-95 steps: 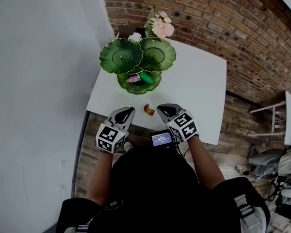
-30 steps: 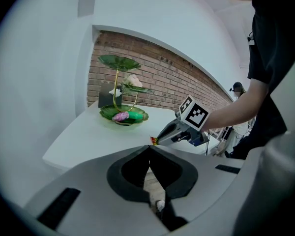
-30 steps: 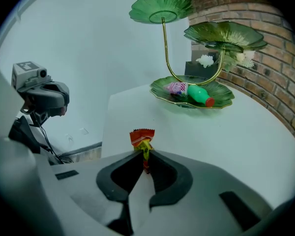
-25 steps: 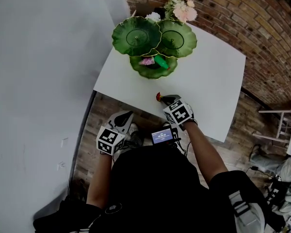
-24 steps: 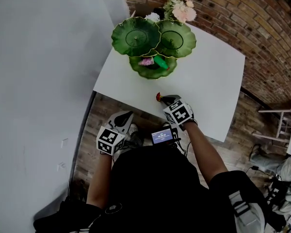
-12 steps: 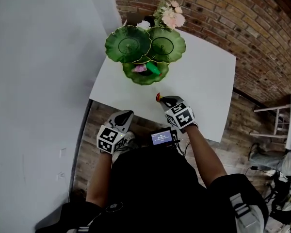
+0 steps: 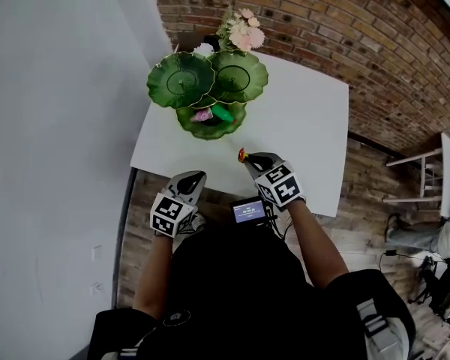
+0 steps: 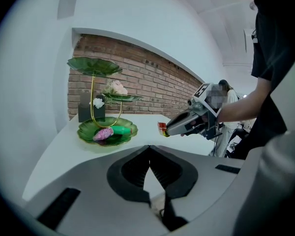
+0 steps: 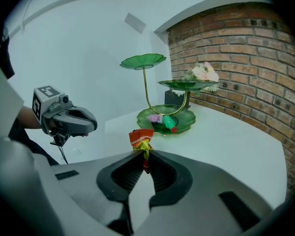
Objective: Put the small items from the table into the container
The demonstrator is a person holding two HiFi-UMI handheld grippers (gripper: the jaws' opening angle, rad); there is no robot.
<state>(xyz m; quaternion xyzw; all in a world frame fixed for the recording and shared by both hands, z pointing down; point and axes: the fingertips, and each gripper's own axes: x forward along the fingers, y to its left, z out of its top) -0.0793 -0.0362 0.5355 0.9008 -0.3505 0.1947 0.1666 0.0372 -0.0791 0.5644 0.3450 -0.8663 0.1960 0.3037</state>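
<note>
A small red and yellow candy wrapper (image 9: 140,140) is pinched between the jaws of my right gripper (image 9: 143,156), lifted above the white table (image 7: 300,133); it shows as a red speck (image 7: 241,155) at that gripper's tip in the head view. The container is a three-tier green leaf-shaped stand (image 7: 210,88); its bottom dish (image 9: 167,118) holds a pink item (image 9: 154,118) and a green item (image 9: 169,122). My left gripper (image 7: 193,180) is shut and empty, hanging off the table's near-left edge. In the left gripper view the right gripper (image 8: 189,122) carries the wrapper (image 8: 162,128).
A dark vase with pink and white flowers (image 7: 238,32) stands behind the stand against the brick wall (image 7: 345,28). A grey wall (image 7: 52,126) runs along the left. Brick floor lies below the table's near edge.
My right gripper has risen off the table with the wrapper in it. My left gripper has shifted a little sideways near the table's edge, still shut.
</note>
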